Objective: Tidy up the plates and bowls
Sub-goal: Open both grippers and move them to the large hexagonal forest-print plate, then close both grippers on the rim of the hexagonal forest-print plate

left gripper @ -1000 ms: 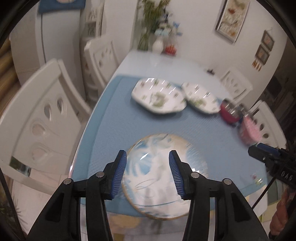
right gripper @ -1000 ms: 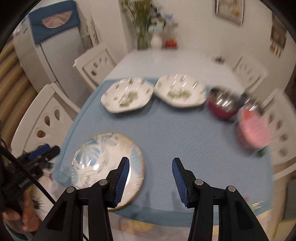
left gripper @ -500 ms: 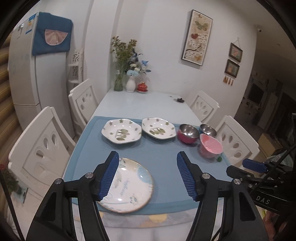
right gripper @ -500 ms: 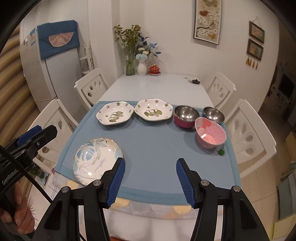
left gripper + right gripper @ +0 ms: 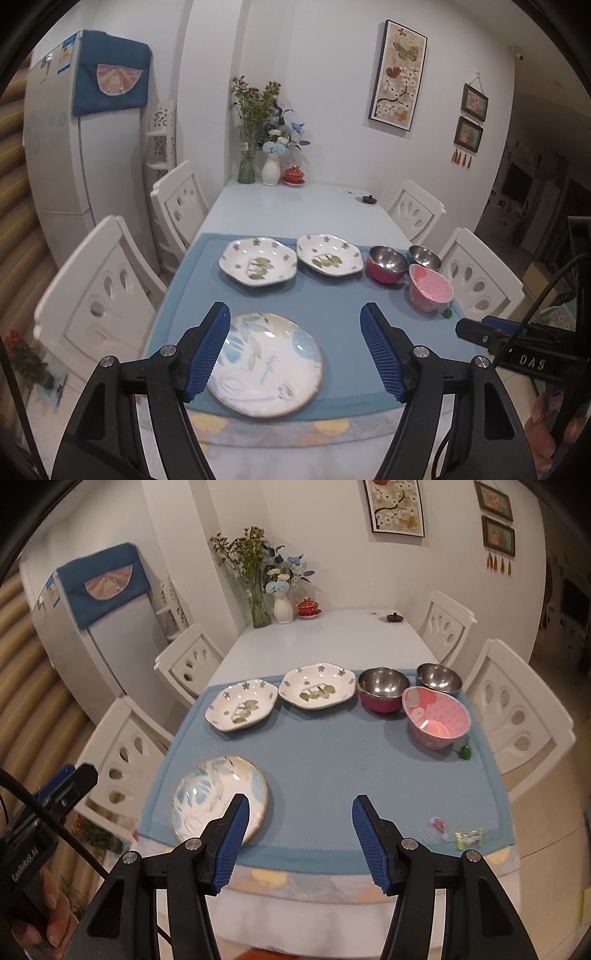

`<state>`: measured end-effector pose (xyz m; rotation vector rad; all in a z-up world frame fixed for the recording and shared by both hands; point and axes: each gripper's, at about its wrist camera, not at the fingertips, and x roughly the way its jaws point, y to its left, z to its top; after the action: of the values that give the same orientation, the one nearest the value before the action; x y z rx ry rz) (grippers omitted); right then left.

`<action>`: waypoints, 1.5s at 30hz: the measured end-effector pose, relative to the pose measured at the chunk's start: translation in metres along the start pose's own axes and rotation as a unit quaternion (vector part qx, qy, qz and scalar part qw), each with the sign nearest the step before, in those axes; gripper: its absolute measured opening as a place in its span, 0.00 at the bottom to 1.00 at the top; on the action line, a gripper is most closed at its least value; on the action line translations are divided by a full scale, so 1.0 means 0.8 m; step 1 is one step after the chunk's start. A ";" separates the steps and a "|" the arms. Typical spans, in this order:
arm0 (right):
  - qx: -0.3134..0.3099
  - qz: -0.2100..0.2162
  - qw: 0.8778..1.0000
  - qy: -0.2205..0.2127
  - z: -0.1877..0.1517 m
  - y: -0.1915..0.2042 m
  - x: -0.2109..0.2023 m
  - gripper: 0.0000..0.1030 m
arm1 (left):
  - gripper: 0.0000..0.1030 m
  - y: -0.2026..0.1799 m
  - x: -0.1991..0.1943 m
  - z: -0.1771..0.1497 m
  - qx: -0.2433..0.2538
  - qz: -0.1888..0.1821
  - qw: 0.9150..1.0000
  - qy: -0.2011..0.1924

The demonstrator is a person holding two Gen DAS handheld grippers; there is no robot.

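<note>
A round blue-leaf plate [image 5: 264, 363] [image 5: 218, 801] lies at the near left of the blue mat [image 5: 325, 306] [image 5: 332, 768]. Two white floral octagonal dishes [image 5: 258, 260] [image 5: 328, 254] [image 5: 242, 709] [image 5: 317, 690] sit at the mat's far side. To their right stand a red steel bowl [image 5: 386, 264] [image 5: 382, 694], a blue steel bowl [image 5: 424, 256] [image 5: 439, 678] and a pink bowl [image 5: 430, 291] [image 5: 436, 722]. My left gripper [image 5: 295, 354] is open and empty, held back above the round plate. My right gripper [image 5: 299, 843] is open and empty over the mat's near edge.
White chairs [image 5: 99, 288] [image 5: 517, 709] flank the table on both sides. Vases with flowers [image 5: 271, 162] and a red lidded cup [image 5: 308, 607] stand at the table's far end. Wrapped candies [image 5: 469, 836] and a small green thing [image 5: 465, 752] lie on the mat's right side.
Both grippers have pulled back and up from the table, so more of the room shows. Both have opened wider. The dishes have not moved.
</note>
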<state>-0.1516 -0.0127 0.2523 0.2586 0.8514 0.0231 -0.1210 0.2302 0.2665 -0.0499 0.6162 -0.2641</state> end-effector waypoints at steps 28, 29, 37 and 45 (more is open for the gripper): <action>0.087 -0.004 0.991 0.102 0.145 0.071 0.312 0.69 | 0.72 0.201 0.339 0.106 -0.013 -0.042 0.993 0.107; 0.091 -0.006 0.990 0.107 0.149 0.069 0.324 0.69 | 0.72 0.203 0.353 0.105 -0.013 -0.047 0.992 0.116; 0.109 -0.020 0.983 0.149 0.166 0.058 0.410 0.69 | 0.71 0.217 0.464 0.090 -0.010 -0.076 0.983 0.167; 0.100 -0.024 0.979 0.174 0.174 0.055 0.474 0.69 | 0.70 0.229 0.533 0.074 -0.050 -0.102 0.973 0.202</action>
<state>0.2063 0.0464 0.0698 0.4301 1.2105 -0.0643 0.2890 0.2948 0.0513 -0.1594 1.0323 -0.4480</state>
